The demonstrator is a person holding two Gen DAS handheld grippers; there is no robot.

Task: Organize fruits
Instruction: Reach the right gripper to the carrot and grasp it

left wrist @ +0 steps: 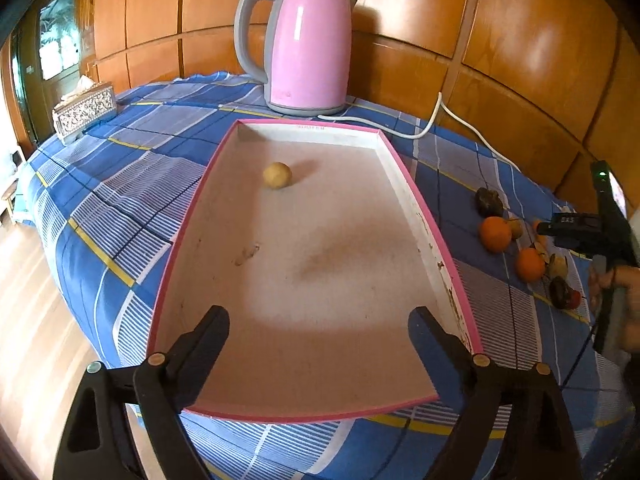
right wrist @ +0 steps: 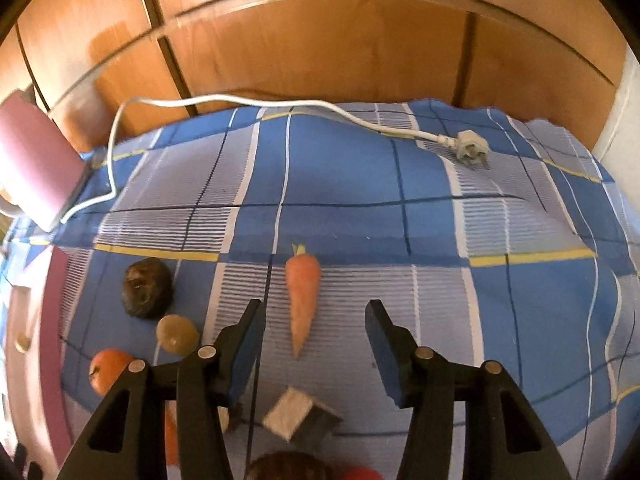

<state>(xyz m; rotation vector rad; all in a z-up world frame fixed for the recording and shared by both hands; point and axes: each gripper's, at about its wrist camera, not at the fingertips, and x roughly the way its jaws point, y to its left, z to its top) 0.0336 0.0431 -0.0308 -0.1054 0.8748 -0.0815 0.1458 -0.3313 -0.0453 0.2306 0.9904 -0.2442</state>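
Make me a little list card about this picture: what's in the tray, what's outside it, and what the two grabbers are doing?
tray: pink-rimmed tray on the blue checked cloth
in tray: one yellowish round fruit
outside tray: carrot, oranges, dark fruits
left gripper: open, over the tray's near end, empty
right gripper: open, over the carrot, not gripping it
behind tray: pink kettle, unplugged

Partly seen: items at frame edges and behind gripper arms.

Right wrist view: pink kettle [right wrist: 36, 160] cut by left edge, blurred; pink tray [right wrist: 60, 360] smeared along left side. Orange [right wrist: 108, 368] partly behind the finger arm; a second orange piece [right wrist: 171, 440] shows only as a sliver. Round brown item [right wrist: 288, 468] and red item [right wrist: 362, 474] cut by bottom edge, kind unclear. Left wrist view: fruit cluster [left wrist: 560, 292] at right too small to name, partly behind the right gripper's body [left wrist: 600, 232].
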